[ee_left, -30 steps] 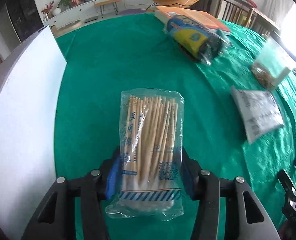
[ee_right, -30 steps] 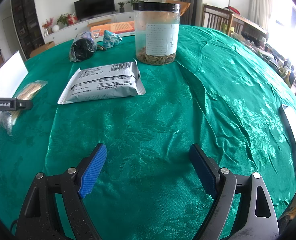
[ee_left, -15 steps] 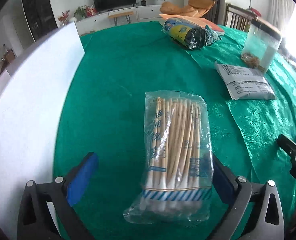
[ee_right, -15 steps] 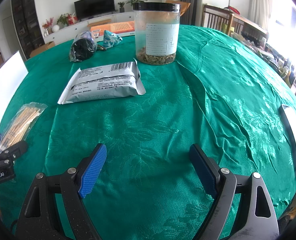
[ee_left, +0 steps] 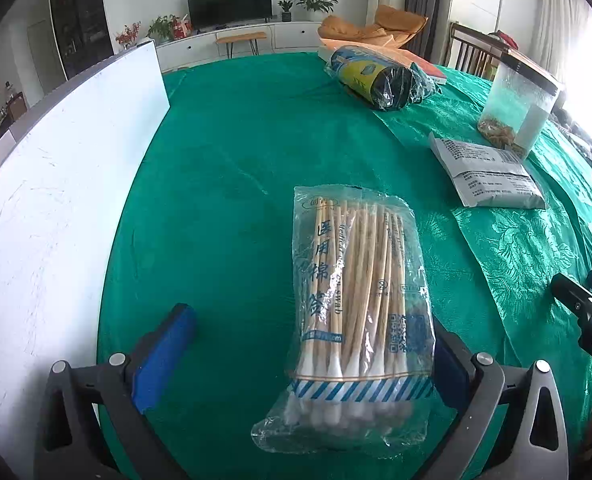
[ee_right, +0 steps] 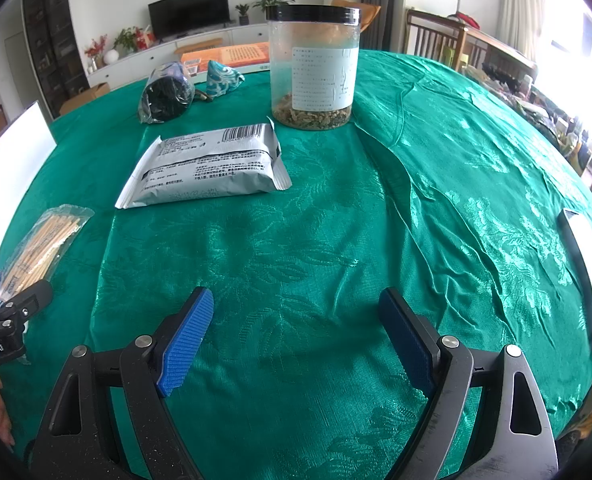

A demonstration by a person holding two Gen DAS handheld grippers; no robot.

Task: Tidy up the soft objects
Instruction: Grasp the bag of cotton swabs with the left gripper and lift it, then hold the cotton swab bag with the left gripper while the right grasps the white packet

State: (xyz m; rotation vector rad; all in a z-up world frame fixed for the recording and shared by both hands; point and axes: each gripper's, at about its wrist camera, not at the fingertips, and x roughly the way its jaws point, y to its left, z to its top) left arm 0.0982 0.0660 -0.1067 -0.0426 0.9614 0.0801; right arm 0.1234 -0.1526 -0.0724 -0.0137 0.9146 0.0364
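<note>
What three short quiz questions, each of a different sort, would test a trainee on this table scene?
1. True or false: the left gripper is shut on the cotton swab pack.
2. Which stands upright? A) clear jar B) grey pouch C) bag roll
3. Fill in: the cloth on the table is ____.

Key: 1 false, its fingers are spread and the pack lies on the cloth; 2 A; 3 green.
</note>
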